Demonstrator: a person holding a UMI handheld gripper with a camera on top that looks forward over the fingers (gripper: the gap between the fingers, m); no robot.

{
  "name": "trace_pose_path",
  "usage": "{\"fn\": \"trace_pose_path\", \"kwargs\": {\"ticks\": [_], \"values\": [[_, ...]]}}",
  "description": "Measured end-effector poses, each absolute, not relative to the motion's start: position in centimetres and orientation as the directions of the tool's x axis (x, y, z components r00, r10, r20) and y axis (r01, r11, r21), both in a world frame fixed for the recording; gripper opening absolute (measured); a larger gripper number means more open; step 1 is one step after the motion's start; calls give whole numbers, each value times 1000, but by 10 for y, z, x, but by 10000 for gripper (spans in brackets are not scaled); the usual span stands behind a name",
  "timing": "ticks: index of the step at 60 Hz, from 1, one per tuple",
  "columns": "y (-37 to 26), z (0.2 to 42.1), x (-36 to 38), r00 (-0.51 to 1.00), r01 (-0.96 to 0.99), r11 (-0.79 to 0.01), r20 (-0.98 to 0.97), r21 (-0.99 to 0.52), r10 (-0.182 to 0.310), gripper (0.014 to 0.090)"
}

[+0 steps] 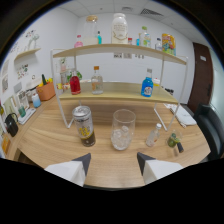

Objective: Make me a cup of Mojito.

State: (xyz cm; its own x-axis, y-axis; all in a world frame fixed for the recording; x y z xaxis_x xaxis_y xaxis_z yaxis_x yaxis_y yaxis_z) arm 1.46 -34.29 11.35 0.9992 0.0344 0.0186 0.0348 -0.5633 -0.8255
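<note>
On wooden desk (60, 137), near front edge: drink can (84, 125) tilted, left; clear glass (123, 129) with ice at centre; small clear bottle (154, 135) leaning, right; dark small item (174, 141) further right. Gripper (113, 162) fingers spread apart, holding nothing, glass just ahead between them. Behind, shelf rack (120, 95) carries red bottle (75, 83), clear bottle (97, 80), blue bottle (147, 84).

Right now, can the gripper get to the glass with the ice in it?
Probably yes. The glass stands on the wooden table just ahead of the open gripper, roughly in line with the gap between its fingers, with bare table between. The can and small bottle stand off to either side.
</note>
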Motion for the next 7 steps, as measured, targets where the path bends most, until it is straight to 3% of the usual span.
{"fn": "trace_pose_path", "kwargs": {"ticks": [7], "values": [[-343,114,15,999,37,-563,20,-826,36,859]]}}
